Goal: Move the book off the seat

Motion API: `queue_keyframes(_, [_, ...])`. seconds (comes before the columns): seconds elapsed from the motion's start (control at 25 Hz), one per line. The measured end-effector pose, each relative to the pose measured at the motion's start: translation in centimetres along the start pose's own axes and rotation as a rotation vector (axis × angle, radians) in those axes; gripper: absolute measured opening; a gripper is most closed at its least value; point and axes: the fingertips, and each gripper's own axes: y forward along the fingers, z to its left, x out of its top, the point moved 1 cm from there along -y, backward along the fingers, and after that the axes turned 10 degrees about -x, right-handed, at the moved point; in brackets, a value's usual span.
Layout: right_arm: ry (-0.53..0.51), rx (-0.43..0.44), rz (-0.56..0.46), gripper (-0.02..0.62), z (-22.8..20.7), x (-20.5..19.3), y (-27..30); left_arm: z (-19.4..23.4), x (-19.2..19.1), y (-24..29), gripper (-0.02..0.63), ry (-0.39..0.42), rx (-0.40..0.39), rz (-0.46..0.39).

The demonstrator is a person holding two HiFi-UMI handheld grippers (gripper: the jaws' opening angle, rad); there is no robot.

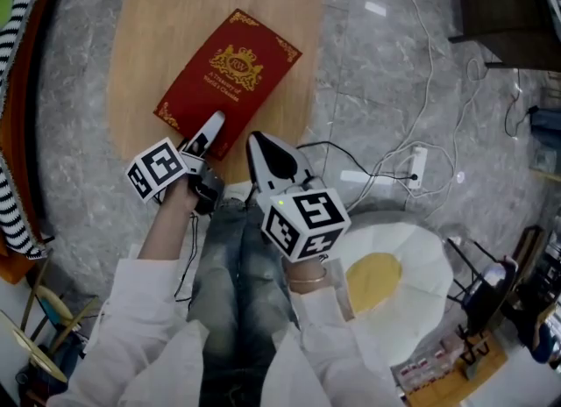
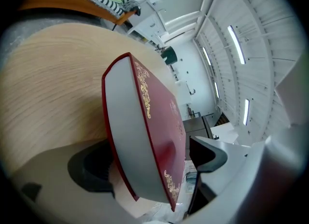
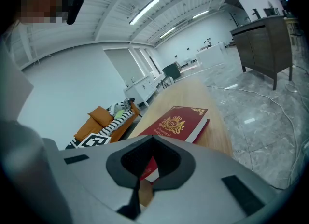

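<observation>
A dark red hardcover book with a gold crest lies flat, cover up, on the light wooden oval bench, towards its near edge. The left tool is at the book's near corner with its jaws spread wide. That corner sits between them, and one jaw stands clear of the cover, so nothing is clamped. The right tool hovers just beside it at the bench's near edge, its jaws closed together on nothing. Grey marble floor surrounds the bench.
</observation>
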Motion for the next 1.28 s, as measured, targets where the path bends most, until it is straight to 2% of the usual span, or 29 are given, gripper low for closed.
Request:
queue_keyframes(0.32, [-0.01,0.007,-0.006,0.012,0.9,1.4,-0.9,-0.2,-0.3,-1.3,0.515,-0.019,0.039,0.023])
queue_keyframes(0.68, [-0.051,0.01,-0.038,0.011,2.2,4.6,-3.0,-4.2,0.6,-4.2,0.514,-0.022,-0.031,-0.018])
queue_keyframes(0.96, [-0.099,0.002,-0.099,0.012,3.6,9.3,-5.8,-12.1,1.8,-6.3,0.509,0.115,-0.179,-0.021])
queue_keyframes(1.0, [-0.106,0.005,-0.11,0.012,4.0,10.2,-6.3,-13.5,2.1,-6.7,0.508,0.137,-0.192,-0.021])
queue_keyframes(1.08, [-0.113,0.011,-0.129,0.012,4.9,12.0,-7.6,-15.8,3.3,-8.1,0.494,0.211,-0.165,-0.021])
queue_keyframes(1.16, [-0.12,0.019,-0.145,0.011,5.7,13.6,-9.1,-18.3,4.2,-9.7,0.46,0.265,-0.139,-0.035])
queue_keyframes(1.24, [-0.134,0.022,-0.16,0.011,6.5,15.1,-10.5,-21.6,4.8,-10.9,0.412,0.298,-0.158,-0.055])
queue_keyframes(1.28, [-0.143,0.022,-0.166,0.011,6.9,15.9,-11.2,-23.5,5.1,-11.3,0.362,0.319,-0.18,-0.064])
